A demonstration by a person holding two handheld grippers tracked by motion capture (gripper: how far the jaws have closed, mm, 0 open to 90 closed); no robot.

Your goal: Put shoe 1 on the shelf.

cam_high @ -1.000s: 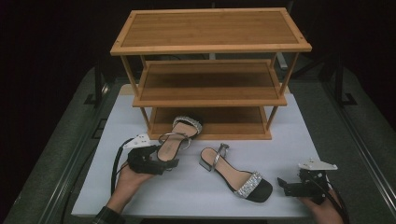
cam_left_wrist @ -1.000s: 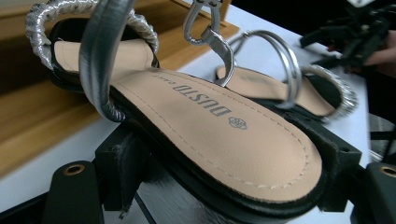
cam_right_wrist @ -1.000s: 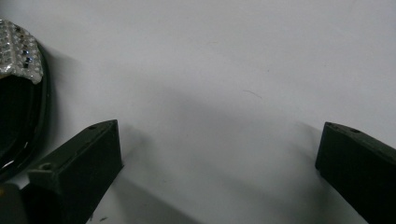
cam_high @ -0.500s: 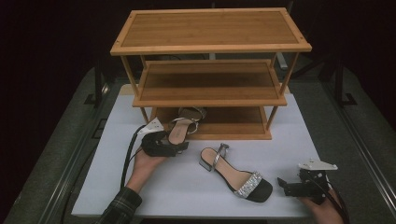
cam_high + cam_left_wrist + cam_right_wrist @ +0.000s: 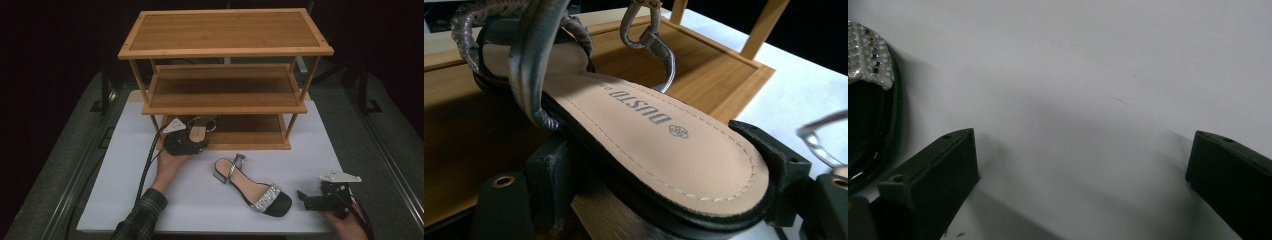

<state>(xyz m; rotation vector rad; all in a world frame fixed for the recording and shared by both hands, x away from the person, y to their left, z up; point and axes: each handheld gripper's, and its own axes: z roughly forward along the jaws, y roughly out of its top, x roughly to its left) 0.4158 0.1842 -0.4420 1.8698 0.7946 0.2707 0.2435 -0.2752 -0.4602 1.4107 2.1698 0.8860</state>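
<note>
Left claw point(image 5: 659, 200) clamps a sandal point(image 5: 649, 145) stamped DUSTO; right claw point(image 5: 1083, 175) gapes empty.

The high view looks forward and down from above the person's side, far enough back to take in the whole white tabletop point(image 5: 150, 200), the three-tier wooden rack point(image 5: 225, 50) at its far end, and both forearms coming in from the bottom edge. The left gripper view rides on the left claw point(image 5: 182, 142) and faces along its jaws toward the rack's bottom shelf point(image 5: 704, 70) — very near, with a sandal's insole point(image 5: 664, 145) across most of the frame. The right gripper view sits low and close to the tabletop point(image 5: 1088, 75), looking across it. It shares with the high view the rhinestone-strapped sandal point(image 5: 260, 195) point(image 5: 868, 60) — seen at its left edge.
</note>
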